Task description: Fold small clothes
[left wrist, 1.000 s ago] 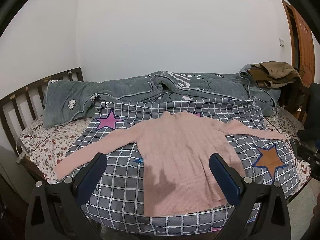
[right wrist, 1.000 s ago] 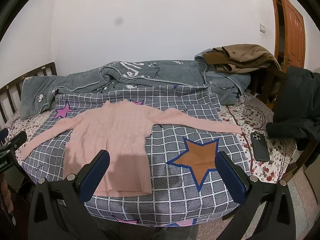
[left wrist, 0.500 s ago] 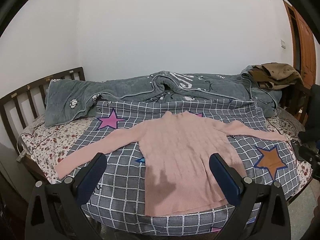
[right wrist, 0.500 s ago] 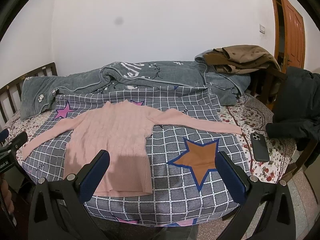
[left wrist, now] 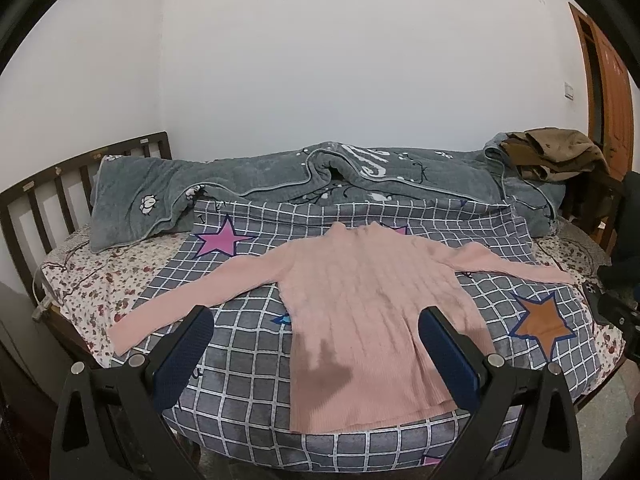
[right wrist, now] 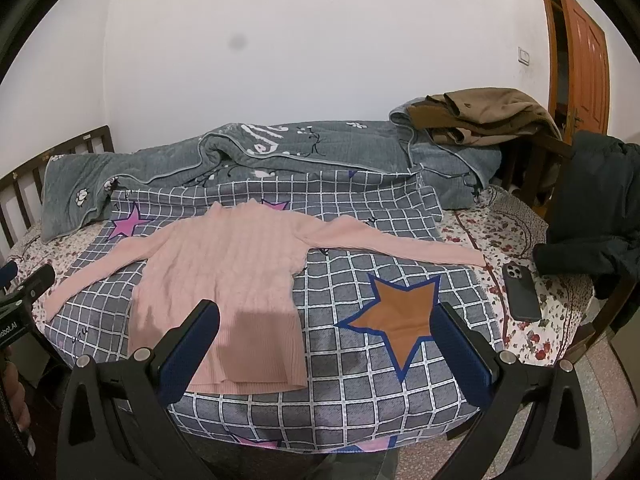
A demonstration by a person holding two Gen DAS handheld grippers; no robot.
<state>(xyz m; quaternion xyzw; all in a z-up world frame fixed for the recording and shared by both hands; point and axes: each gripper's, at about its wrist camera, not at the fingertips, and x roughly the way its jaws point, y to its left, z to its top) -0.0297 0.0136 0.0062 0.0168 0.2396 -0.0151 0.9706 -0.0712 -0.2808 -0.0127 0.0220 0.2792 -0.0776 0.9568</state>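
A small pink ribbed sweater (left wrist: 372,308) lies flat and face up on a grey checked star-print sheet (left wrist: 248,360), with both sleeves spread out sideways. It also shows in the right wrist view (right wrist: 224,276). My left gripper (left wrist: 316,336) is open and empty, held above the sweater's hem near the bed's front edge. My right gripper (right wrist: 326,328) is open and empty, held above the sheet just right of the hem, near an orange star (right wrist: 400,316).
A rumpled grey quilt (left wrist: 320,176) runs along the back of the bed. Brown clothes (right wrist: 480,116) are piled at the back right. A dark phone (right wrist: 522,292) lies on the floral mattress by a dark jacket (right wrist: 592,220). A wooden headboard (left wrist: 48,188) stands left.
Both grippers have shifted only slightly; the view of the bed has tilted a little. The sweater lies unmoved and both grippers stay open.
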